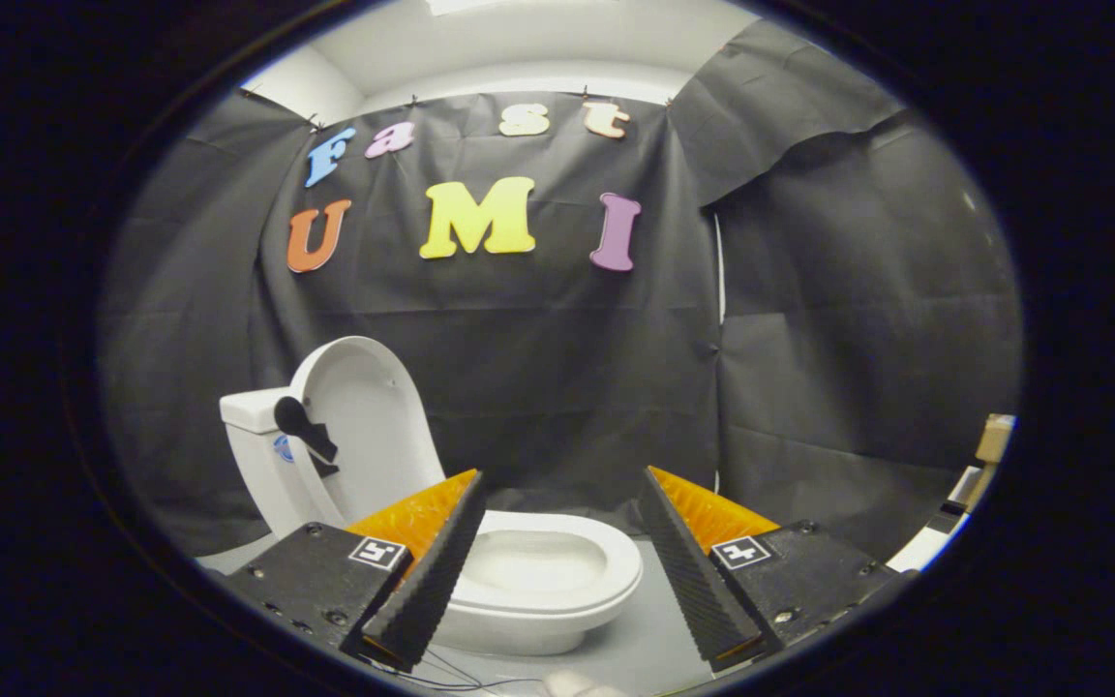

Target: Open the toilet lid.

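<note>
Up front in the gripper view, the small toy-sized toilet (480,571) sits on a pale counter (654,649) just beyond the fingers, off toward about 10 o'clock from the midpoint of the hand-held gripper (562,503). The toilet lid (364,426) is already standing up, leaning back against the tank (253,436), with its inner face turned toward the camera. So by my read the task is basically done, or at the very tail end of it. The bowl (538,561) is open and the seat ring shows plainly, partly tucked behind the left finger.

Long axis of the toilet runs from the tank at roughly 9 o'clock toward the bowl's front rim at about 5 o'clock, so it sits at a slant to the fingers, not square on. The raised lid stands close to upright along that axis. There's a dark lever-like piece (304,431) sticking out at the tank beside the lid; I can't tell exactly what it is.

The hand-held gripper itself is spread wide, with a big gap between the two fingers, and nothing sits in that gap except the view through to the bowl. Neither finger looks to be touching the lid or the seat. The left finger is the nearer one to the lid, which rises just beyond its tip.

If any move is left, I'd guess it's just backing away without knocking the lid down again.
</note>
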Motion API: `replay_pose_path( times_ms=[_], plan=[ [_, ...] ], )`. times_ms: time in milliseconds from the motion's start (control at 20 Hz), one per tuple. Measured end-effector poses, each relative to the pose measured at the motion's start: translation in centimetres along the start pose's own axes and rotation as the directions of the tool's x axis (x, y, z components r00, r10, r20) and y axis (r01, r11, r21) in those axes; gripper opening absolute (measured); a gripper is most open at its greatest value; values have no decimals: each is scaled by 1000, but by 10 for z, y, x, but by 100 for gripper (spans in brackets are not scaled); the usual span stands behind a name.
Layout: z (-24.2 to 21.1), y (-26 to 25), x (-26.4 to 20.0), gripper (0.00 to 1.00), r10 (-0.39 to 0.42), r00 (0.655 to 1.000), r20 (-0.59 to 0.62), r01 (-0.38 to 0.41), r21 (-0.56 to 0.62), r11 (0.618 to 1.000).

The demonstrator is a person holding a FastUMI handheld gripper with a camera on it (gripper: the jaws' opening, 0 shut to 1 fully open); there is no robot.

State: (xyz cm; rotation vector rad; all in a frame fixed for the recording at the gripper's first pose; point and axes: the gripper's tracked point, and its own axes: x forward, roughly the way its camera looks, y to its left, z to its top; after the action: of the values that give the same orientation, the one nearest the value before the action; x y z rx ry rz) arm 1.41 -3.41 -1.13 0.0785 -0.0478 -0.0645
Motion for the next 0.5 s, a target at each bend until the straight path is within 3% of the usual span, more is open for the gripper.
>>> replay_pose_path(
  times_ms=[500],
  plan=[
    [-18, -5, 3, 100, -11, 999, -47, 11, 1, 1000]
  ],
)
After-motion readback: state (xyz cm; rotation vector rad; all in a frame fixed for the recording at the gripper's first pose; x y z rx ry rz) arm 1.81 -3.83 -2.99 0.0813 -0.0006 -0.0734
